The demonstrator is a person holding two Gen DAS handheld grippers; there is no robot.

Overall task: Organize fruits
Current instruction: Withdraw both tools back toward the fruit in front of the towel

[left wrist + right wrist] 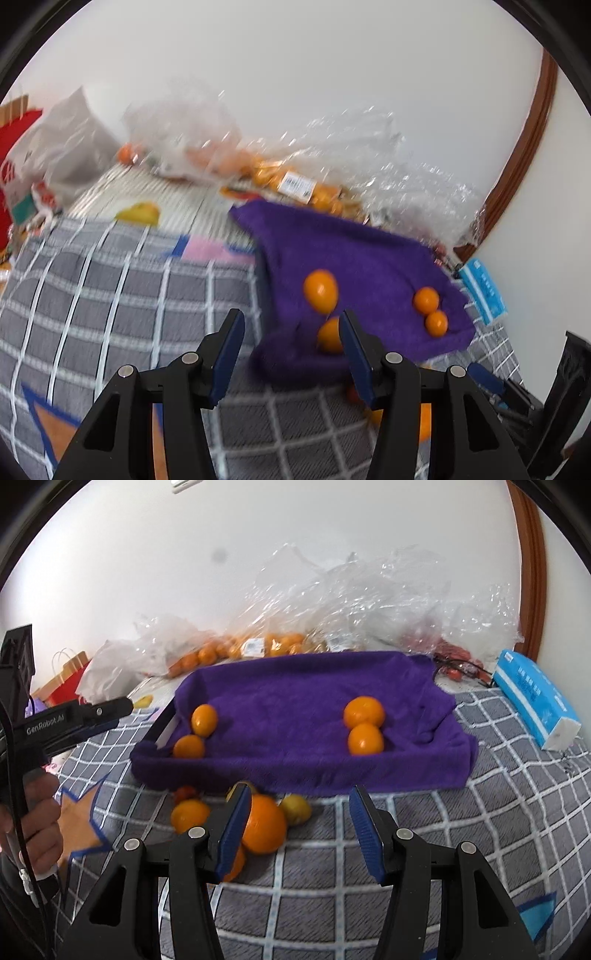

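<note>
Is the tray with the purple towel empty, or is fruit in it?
Not empty: four oranges lie on the purple towel, two at each end.

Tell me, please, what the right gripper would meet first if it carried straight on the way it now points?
Probably the near draped edge of the purple towel lining the tray. The right gripper stands open and empty over the checked bedcover, with the large orange just left of that line. Depth is hard to judge here.

Left gripper (291,345) and right gripper (297,821) angled downward, jaws parted, nothing between; bare hand (31,819) clasping left gripper's handle.
</note>
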